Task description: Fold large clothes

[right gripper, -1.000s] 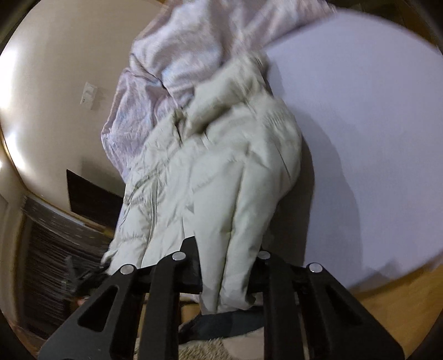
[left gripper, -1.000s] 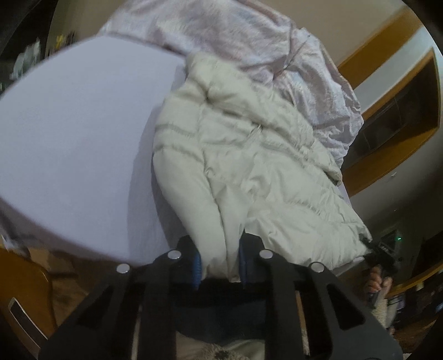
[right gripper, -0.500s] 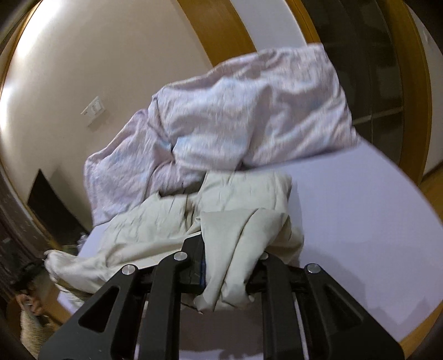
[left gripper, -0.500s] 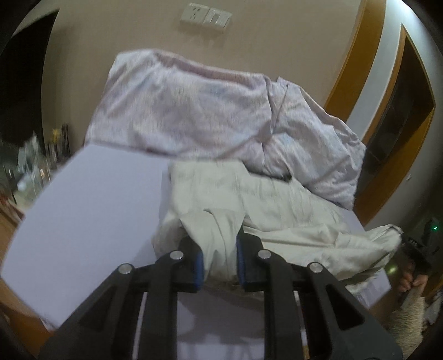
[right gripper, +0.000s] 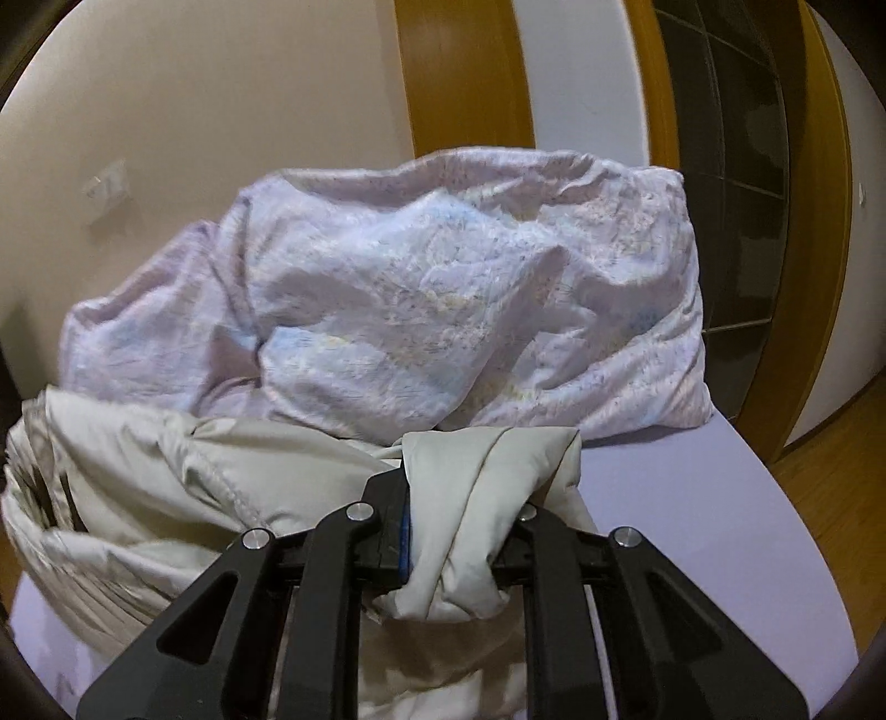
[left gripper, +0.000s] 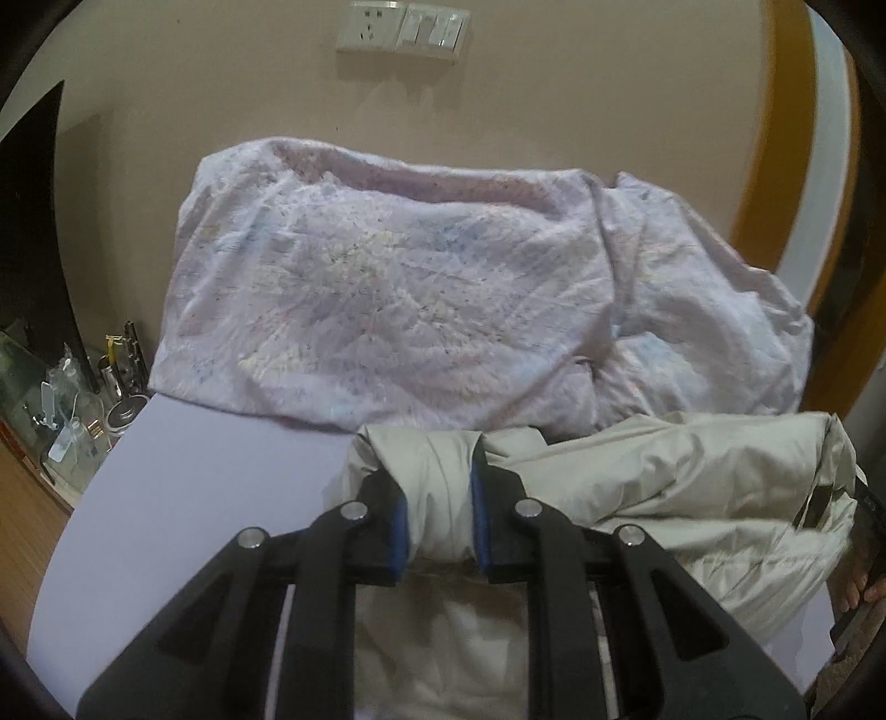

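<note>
The cream padded jacket (left gripper: 664, 487) lies bunched on the lavender bed sheet (left gripper: 221, 476), at the near edge of the bed, just in front of the crumpled floral duvet (left gripper: 421, 293).

Left gripper (left gripper: 437, 509): jaws nearly closed, clamped on a thick fold of the jacket. The blue-lined fingers (left gripper: 397, 520) press the fabric from both sides. The rest of the jacket extends toward 3 o'clock in the left wrist view.

Right gripper (right gripper: 462, 526): jaws nearly closed, clamped on a second fold of the jacket (right gripper: 476, 498). The fabric drapes over the right-hand finger and hides its tip. The remaining jacket extends toward 9 o'clock in the right wrist view.

The duvet (right gripper: 421, 299) fills the 12 o'clock zone in both views and rests against the beige wall (left gripper: 221, 83). A socket and switch plate (left gripper: 404, 33) sits on the wall at 12 o'clock. Small cluttered items (left gripper: 83, 399) stand beside the bed at 9 o'clock. A wooden door frame (right gripper: 459, 77) rises at 12 to 1 o'clock in the right wrist view.
</note>
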{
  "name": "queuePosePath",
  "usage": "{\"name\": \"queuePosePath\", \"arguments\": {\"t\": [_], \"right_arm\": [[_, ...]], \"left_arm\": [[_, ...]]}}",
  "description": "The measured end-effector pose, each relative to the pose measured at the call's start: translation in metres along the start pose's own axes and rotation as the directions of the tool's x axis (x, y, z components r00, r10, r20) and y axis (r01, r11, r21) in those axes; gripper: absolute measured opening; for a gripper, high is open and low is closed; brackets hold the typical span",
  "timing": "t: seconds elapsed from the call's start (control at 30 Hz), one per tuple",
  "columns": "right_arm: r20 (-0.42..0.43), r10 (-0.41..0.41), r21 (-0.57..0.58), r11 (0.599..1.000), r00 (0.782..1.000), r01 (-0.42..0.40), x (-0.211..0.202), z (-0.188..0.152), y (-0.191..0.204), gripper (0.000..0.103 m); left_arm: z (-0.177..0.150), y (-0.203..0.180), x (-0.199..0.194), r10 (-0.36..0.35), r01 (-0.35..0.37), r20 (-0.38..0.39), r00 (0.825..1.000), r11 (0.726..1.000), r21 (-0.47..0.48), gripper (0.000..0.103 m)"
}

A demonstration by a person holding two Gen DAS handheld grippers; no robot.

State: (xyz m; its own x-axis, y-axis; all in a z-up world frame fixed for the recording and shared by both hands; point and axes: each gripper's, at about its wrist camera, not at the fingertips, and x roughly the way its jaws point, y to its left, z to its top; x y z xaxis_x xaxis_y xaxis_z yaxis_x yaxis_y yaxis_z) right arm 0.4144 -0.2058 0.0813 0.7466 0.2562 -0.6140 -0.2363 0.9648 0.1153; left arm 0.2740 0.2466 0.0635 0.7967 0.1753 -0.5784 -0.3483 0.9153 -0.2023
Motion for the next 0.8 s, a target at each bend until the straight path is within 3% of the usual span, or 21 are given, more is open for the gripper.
{"name": "queuePosePath", "arguments": {"t": [0.33, 0.43, 0.53, 0.63, 0.7, 0.8], "right_arm": [[-0.104, -0.07, 0.034, 0.997, 0.992, 0.074, 0.109, 0.0, -0.003, 0.016], [-0.171, -0.052, 0.082, 0.994, 0.984, 0.067, 0.136, -0.002, -0.01, 0.027], [-0.197, -0.01, 0.147, 0.988, 0.98, 0.039, 0.14, 0.0, -0.019, 0.033], [-0.177, 0.046, 0.186, 0.983, 0.983, -0.012, 0.125, 0.007, -0.028, 0.045], [-0.159, 0.091, 0.232, 0.971, 0.983, -0.053, 0.114, 0.012, -0.035, 0.057], [-0.114, 0.133, 0.277, 0.956, 0.985, -0.097, 0.098, 0.016, -0.04, 0.066]], "left_arm": [[0.014, -0.009, 0.105, 0.084, -0.084, -0.042, 0.996, 0.996, -0.001, 0.019], [0.013, -0.008, 0.133, 0.119, -0.122, -0.079, 0.99, 0.992, -0.028, 0.022], [0.011, -0.005, 0.143, 0.11, -0.116, -0.095, 0.989, 0.991, -0.066, 0.028], [0.014, 0.0, 0.13, 0.075, -0.081, -0.058, 0.995, 0.992, -0.093, 0.047], [0.018, 0.001, 0.114, 0.093, -0.094, -0.015, 0.996, 0.991, -0.092, 0.074], [0.019, -0.004, 0.091, 0.109, -0.106, 0.044, 0.993, 0.993, -0.059, 0.081]]}}
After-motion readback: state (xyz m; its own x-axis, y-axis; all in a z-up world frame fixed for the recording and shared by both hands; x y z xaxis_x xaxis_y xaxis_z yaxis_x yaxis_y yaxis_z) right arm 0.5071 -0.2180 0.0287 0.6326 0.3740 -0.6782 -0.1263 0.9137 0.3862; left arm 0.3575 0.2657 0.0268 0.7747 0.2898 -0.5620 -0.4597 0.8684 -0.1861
